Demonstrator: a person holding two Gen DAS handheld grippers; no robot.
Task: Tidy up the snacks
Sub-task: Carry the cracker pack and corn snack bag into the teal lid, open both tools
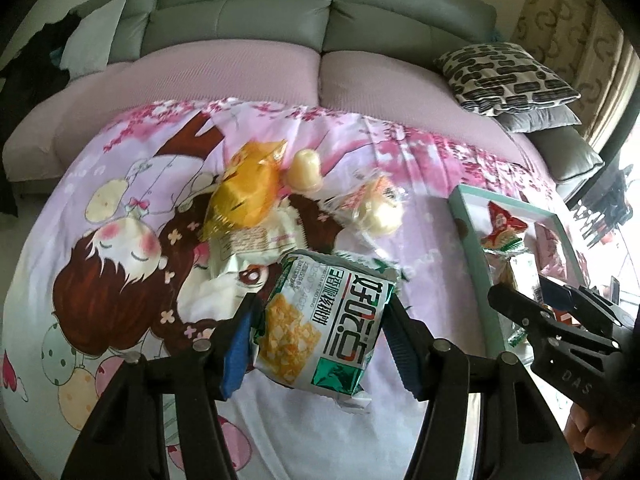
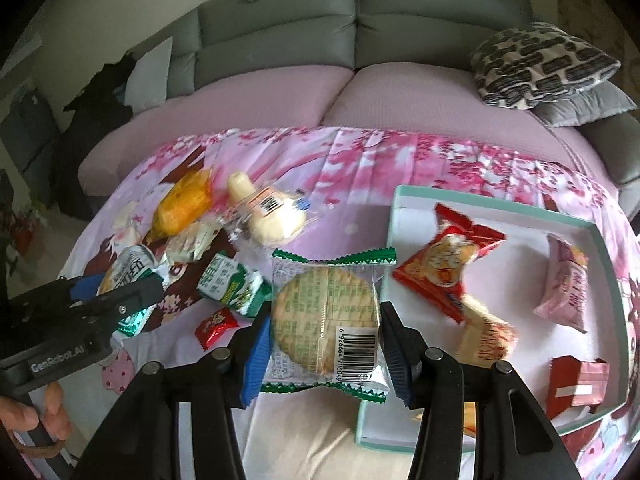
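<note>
My left gripper (image 1: 320, 312) is shut on a green and white snack packet (image 1: 324, 328), held above the pink cartoon cloth (image 1: 100, 200); it also shows in the right wrist view (image 2: 120, 296). My right gripper (image 2: 324, 328) is shut on a clear green-edged cracker packet (image 2: 326, 316), at the left rim of the teal-rimmed tray (image 2: 400, 208). The right gripper shows at the right in the left wrist view (image 1: 536, 300). The tray holds a red packet (image 2: 448, 268), a pink packet (image 2: 564, 284) and other snacks.
Loose snacks lie on the cloth: a yellow bag (image 1: 244, 192), a pale jelly cup (image 1: 306, 168), a wrapped bun (image 2: 272, 216), a green packet (image 2: 236, 288) and a small red one (image 2: 216, 326). A grey sofa (image 2: 360, 32) with patterned pillow (image 2: 544, 64) stands behind.
</note>
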